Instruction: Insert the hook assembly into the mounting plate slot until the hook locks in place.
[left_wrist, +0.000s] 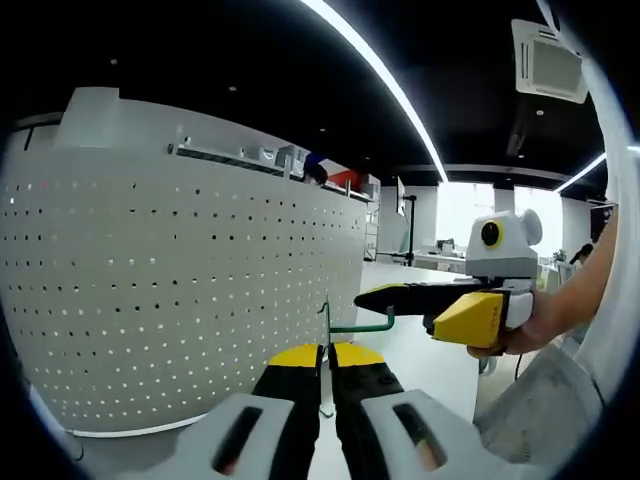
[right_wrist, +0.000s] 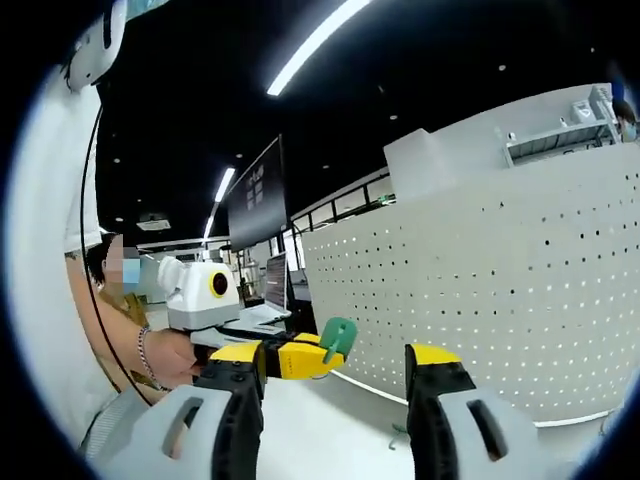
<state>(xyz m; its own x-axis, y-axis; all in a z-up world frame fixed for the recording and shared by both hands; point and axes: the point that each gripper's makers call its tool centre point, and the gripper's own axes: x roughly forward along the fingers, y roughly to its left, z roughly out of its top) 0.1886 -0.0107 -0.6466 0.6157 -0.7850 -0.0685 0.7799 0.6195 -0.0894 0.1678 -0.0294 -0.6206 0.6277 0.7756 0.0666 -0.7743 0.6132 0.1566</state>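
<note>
The green hook (left_wrist: 360, 326) was mostly hidden: its lower end sat behind the left gripper (left_wrist: 326, 352), and its far end vanished behind the right gripper (left_wrist: 440, 300). In the right gripper view only its green tip (right_wrist: 337, 338) showed. The pegboard (left_wrist: 180, 290) ran off the frame edge, its holes too small to make out any slot.

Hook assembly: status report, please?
Left tongs shut on green hook. Right tongs open, beside it. Pegboard close ahead, hook not inserted. Nothing between.

Black gripper (left_wrist: 326, 385), yellow tips, white housing
</note>
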